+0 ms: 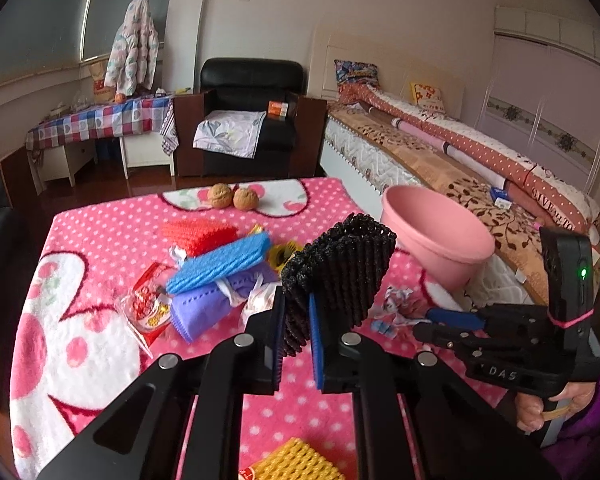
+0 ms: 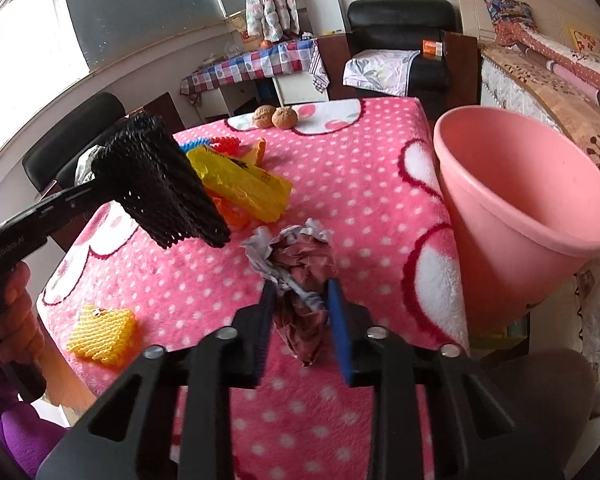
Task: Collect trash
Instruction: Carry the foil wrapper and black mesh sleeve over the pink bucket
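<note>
Trash mostly remains on the counter (image 1: pixel 100 360) at centre frame. Left tongs (image 1: pixel 296 332) clench black foam netting (image 1: pixel 340 268); right tongs (image 2: pixel 302 320) clench crumpled paper (image 2: pixel 300 264). Pink bin (image 2: pixel 512 208) at right looks empty.

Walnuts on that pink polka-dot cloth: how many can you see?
2. The left walnut and the right walnut sit side by side, touching, at the far edge of the pink cloth, beyond the pile of wrappers. More could be hidden under it.
</note>
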A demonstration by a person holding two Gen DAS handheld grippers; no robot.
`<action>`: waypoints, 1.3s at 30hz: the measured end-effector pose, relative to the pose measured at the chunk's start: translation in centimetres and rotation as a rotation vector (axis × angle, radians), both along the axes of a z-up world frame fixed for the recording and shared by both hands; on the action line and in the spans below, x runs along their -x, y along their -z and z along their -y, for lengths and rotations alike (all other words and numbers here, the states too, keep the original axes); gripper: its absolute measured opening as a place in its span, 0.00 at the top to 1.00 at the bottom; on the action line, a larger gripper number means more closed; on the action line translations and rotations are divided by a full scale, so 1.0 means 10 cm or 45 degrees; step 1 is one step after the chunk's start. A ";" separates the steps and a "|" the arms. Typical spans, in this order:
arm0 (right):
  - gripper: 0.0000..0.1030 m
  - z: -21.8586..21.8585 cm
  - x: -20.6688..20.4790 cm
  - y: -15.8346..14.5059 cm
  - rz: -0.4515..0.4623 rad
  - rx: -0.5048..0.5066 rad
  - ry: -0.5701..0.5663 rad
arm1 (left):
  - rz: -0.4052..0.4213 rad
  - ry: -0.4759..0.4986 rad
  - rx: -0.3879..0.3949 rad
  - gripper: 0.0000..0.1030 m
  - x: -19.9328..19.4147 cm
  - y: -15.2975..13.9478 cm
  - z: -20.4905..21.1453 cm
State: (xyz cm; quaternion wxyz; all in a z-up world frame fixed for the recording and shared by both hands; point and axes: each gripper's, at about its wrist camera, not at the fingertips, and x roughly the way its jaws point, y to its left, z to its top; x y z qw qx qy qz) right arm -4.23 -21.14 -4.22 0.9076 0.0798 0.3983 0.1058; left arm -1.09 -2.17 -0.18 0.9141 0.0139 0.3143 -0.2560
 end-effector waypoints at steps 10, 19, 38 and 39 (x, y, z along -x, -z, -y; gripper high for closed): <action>0.77 0.23 0.05 -0.20 0.116 -0.050 0.074 | 0.065 0.020 0.036 0.90 -0.02 -0.28 0.21; 0.77 0.79 0.06 -0.53 0.273 -0.045 0.294 | 0.112 0.096 0.085 0.90 -0.20 -0.54 0.70; 0.77 1.77 -0.10 -0.31 0.226 -0.090 0.586 | 0.000 0.206 0.028 0.90 -0.67 -0.29 2.20; 0.77 1.79 -0.10 -0.29 0.224 -0.090 0.588 | -0.004 0.207 0.018 0.90 -0.68 -0.26 2.24</action>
